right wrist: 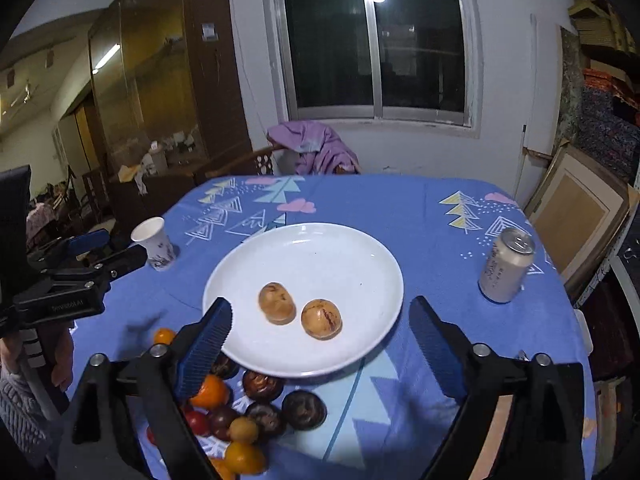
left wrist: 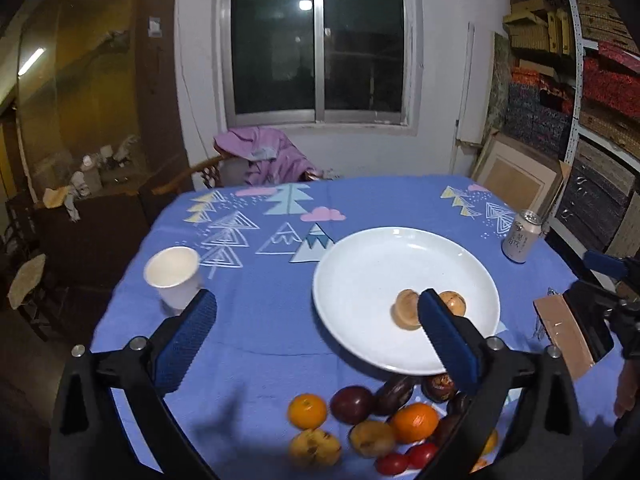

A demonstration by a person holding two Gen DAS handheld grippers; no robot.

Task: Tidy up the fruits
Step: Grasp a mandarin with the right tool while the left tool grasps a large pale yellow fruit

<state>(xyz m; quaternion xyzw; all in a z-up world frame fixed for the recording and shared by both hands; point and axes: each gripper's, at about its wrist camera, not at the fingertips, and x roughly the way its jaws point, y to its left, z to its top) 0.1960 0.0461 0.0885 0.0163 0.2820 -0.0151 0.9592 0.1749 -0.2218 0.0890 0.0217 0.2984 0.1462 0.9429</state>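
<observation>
Both my grippers are spread wide, nothing held: left gripper (left wrist: 316, 308) hangs over the blue tablecloth (left wrist: 260, 320) w/ its right finger in front of the white plate (left wrist: 360, 264); right gripper (right wrist: 320, 320) is above the plate's near edge. Two tan fruits (right wrist: 277, 303) sit just beside each other on the plate. Loose fruit pile (right wrist: 256, 412) (oranges, dark purple ones, red, yellow) lies on the cloth at the plate's near rim. Paper cup (left wrist: 174, 276) far left, can (right wrist: 506, 270) right.
</observation>
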